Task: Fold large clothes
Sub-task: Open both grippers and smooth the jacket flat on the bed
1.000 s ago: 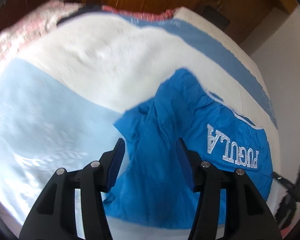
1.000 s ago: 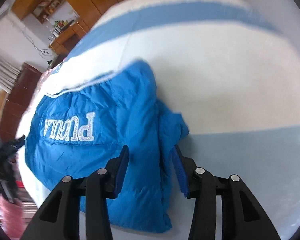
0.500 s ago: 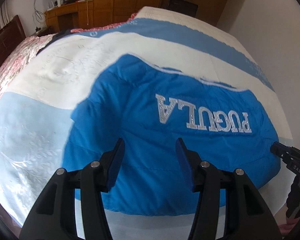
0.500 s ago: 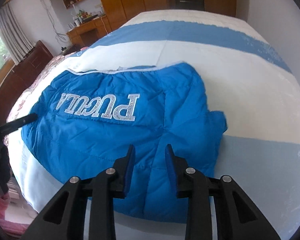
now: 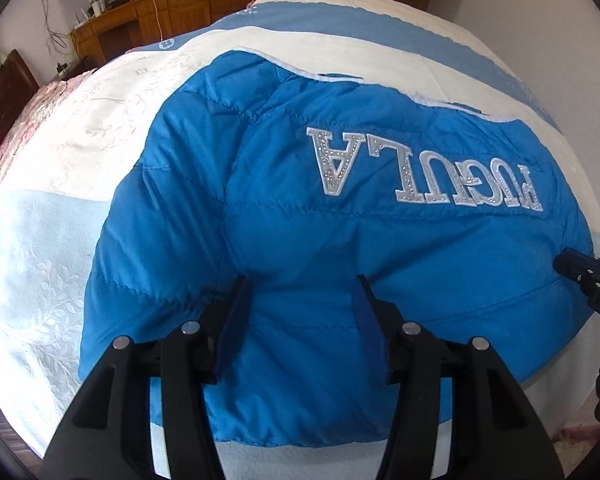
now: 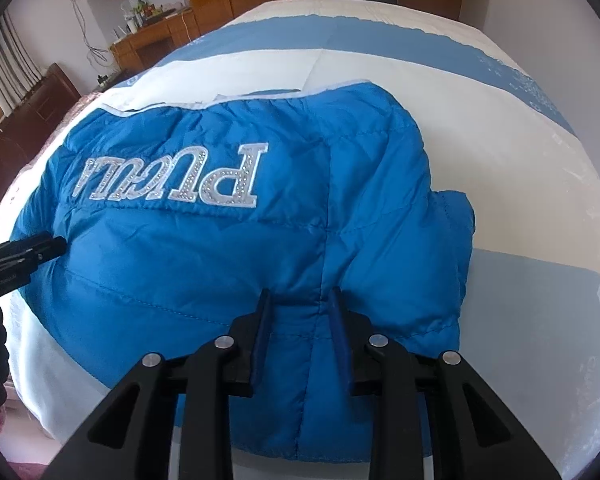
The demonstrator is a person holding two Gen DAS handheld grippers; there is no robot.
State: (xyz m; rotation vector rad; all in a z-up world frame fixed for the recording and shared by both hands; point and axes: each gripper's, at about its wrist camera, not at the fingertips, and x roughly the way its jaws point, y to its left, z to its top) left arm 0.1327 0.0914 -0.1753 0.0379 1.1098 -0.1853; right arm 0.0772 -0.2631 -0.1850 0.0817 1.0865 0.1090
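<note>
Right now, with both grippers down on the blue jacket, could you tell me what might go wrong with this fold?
1. The blue puffy jacket is thick and slick-looking; the left gripper, jaws apart, may take only the top layer.
2. The right gripper sits over a seam with fabric between its jaws, a narrow bite that could slip.
3. The jacket lies near the edge of the bed; a pull might drag it off.

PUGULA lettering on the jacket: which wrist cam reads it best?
Left wrist view. All six silver letters lie large and sharp across the blue padded jacket, upside down. In the right wrist view the lettering is smaller, and its far letters shrink and crowd toward the left edge.
</note>
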